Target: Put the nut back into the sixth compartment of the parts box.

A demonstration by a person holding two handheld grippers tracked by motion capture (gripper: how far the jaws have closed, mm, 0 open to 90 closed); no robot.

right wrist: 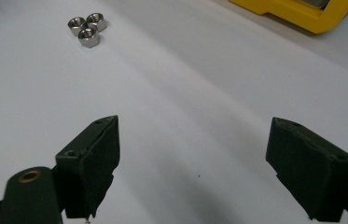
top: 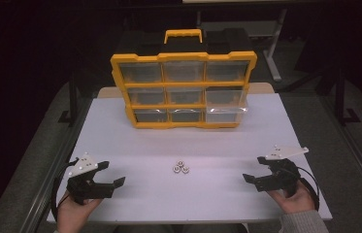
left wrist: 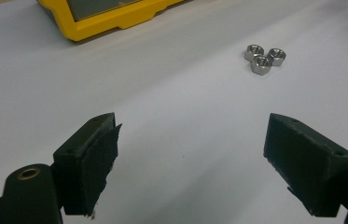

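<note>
White table: nuts midway between both open grippers' fingers.

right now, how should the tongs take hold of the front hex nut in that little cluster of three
Grip the nearest small silver steel hex nut across two opposite outer flats, coming straight down from above. It lies flat, hole up, on the white table, touching the other two nuts behind it, so probably only its front and outer sides are free.

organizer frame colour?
Yellow frame with a black back and clear drawer fronts; the high view shows it best.
</note>
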